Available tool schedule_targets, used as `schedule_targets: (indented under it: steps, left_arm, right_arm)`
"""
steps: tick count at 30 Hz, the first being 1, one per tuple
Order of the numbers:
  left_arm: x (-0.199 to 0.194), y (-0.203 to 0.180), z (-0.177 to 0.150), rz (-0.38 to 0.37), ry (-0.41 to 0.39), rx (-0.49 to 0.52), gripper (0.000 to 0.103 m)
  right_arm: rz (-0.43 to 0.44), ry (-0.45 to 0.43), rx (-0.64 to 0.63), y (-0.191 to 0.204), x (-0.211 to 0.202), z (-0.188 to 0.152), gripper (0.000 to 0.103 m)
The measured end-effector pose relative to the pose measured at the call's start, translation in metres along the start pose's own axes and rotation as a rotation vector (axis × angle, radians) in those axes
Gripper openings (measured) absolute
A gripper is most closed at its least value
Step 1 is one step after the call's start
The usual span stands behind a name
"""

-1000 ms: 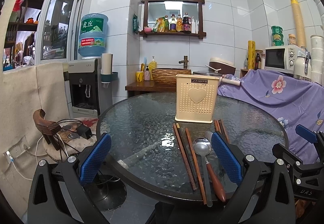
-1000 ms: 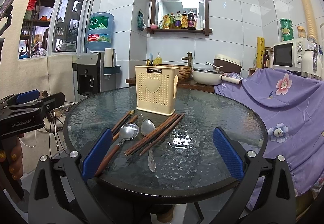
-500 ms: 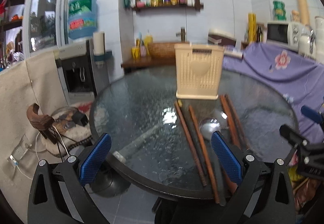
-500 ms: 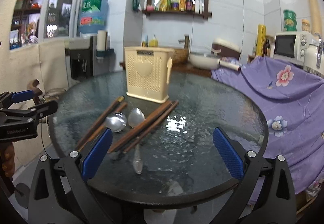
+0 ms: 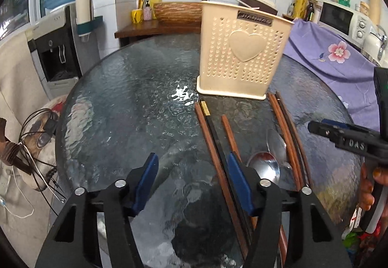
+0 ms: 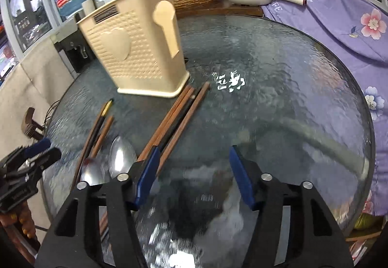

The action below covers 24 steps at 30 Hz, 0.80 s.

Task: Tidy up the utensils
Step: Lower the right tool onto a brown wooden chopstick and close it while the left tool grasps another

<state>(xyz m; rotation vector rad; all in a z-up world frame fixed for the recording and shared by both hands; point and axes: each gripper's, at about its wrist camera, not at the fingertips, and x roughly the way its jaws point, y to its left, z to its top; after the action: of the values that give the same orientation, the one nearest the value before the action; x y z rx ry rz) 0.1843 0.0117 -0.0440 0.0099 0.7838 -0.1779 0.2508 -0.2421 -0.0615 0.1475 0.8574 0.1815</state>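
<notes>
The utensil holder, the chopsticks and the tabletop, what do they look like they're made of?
The utensil holder looks like cream moulded plastic, matte, with punched holes and a raised heart. The chopsticks look like wood: most are reddish-brown, one is black with a gold band, possibly lacquered. The tabletop looks like textured glass: rippled, glossy, mirroring a light, in a dark rim.

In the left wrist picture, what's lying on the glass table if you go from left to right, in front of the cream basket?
Left chopsticks → lone brown chopstick → round spoon → second spoon → right chopsticks → the other gripper coming in from the right edge.
</notes>
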Motion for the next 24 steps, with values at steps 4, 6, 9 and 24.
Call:
schedule_targets:
  steps: [4, 6, 9, 24]
  left_arm:
    - [0.007, -0.002, 0.004, 0.004, 0.013, 0.021, 0.057]
    - [0.013, -0.006, 0.005, 0.015, 0.025, 0.045, 0.057]
    - [0.021, -0.006, 0.008, 0.018, 0.048, 0.055, 0.057]
    - [0.044, 0.002, 0.022, -0.014, 0.105, 0.015, 0.052]
  right_arm:
    - [-0.007, 0.036, 0.011, 0.002, 0.018, 0.014, 0.057]
    - [-0.019, 0.042, -0.016, 0.008, 0.022, 0.016, 0.055]
    - [-0.057, 0.066, -0.048, 0.013, 0.031, 0.018, 0.049]
    - [-0.114, 0.112, -0.111, 0.001, 0.044, 0.030, 0.039]
